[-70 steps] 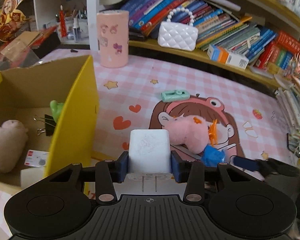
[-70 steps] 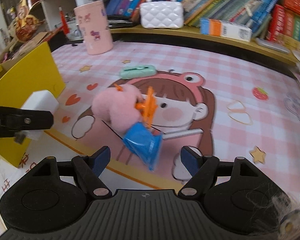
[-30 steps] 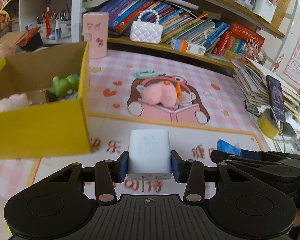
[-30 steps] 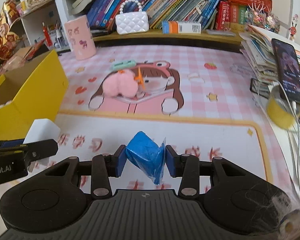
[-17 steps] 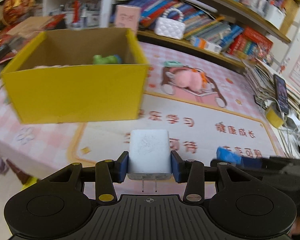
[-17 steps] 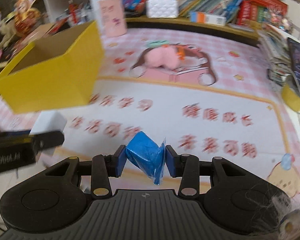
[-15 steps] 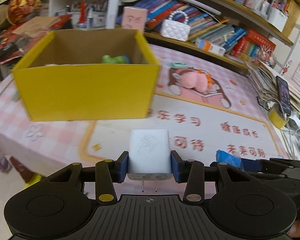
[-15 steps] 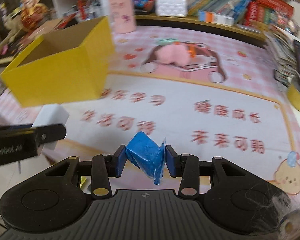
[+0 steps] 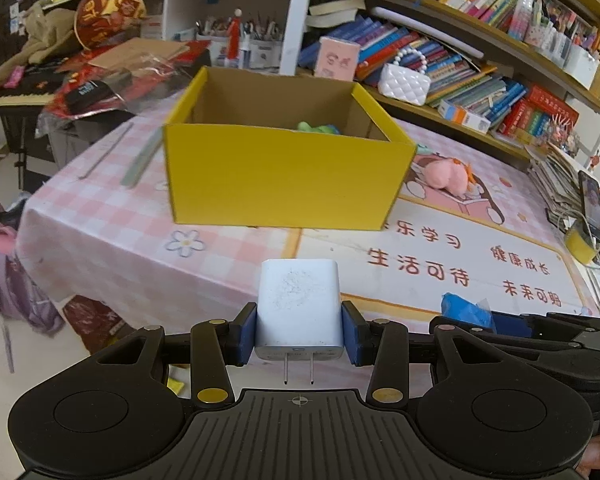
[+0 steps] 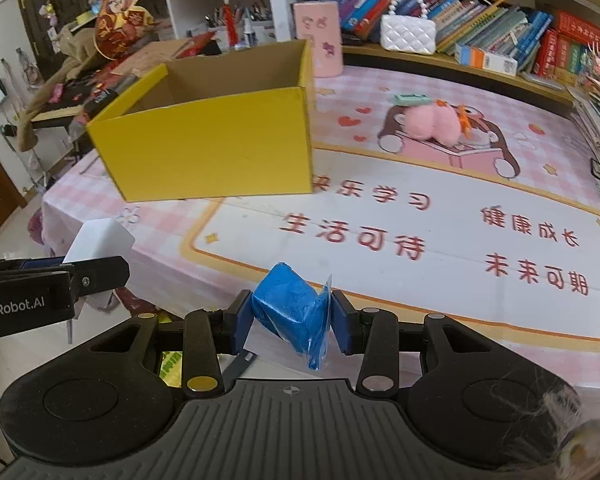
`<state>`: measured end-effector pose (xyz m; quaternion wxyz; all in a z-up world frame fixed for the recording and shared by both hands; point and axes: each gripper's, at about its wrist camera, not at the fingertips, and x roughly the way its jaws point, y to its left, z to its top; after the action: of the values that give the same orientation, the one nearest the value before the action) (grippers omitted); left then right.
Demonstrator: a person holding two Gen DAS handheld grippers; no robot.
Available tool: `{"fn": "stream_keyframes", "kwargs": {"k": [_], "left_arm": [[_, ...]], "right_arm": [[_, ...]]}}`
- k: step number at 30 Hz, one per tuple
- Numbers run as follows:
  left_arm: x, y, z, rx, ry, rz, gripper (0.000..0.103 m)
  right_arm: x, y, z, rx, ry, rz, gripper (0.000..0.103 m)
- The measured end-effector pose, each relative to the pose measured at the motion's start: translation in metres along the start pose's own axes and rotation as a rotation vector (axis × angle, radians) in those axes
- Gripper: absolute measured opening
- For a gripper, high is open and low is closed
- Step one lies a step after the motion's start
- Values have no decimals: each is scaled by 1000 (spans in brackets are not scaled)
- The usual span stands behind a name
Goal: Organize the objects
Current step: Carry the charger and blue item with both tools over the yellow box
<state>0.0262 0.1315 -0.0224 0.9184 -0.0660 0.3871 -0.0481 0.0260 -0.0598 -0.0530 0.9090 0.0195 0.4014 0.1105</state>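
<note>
both hands have pulled back from the middle of the table [image 9: 228, 248] toward its near edge since the earlier frames, and the open yellow cardboard box [image 9: 284, 176], then off to the left, now sits dead ahead of the left camera, well apart from both tongs.

box: already holds something green [image 9: 318, 128]; the rest of its inside is hidden by the front wall.

table: a pink plush toy [image 10: 432, 120] with an orange clip and a mint-green clip [image 10: 410, 99] just behind it are not yet put away, lying right of the box on the cartoon mat.

left tongs [image 9: 299, 334]: pinching a white plug-in charger block [image 9: 299, 308], prongs pointing back at the camera.

right tongs [image 10: 292, 322]: pinching a small blue plastic-wrapped packet [image 10: 296, 312].

judgement: task partway. two items in transit, neither over the box yet; at least the plush and clips left after them.
</note>
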Motion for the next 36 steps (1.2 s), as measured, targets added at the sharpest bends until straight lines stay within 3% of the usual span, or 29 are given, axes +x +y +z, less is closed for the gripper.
{"fn": "stream_keyframes", "kwargs": {"k": [18,26,36], "left_arm": [[-20,27,14,-14,-96,-15,42],[-15,28,52,-19,-175,-9,42],[21,13,115,-39,-257,18,42]], "right_arm": [[-7,40,12,-63,-48,2,38],[-4,39,54,-66,-116,20,38],[21,30,138,-156,-257,47,38]]}}
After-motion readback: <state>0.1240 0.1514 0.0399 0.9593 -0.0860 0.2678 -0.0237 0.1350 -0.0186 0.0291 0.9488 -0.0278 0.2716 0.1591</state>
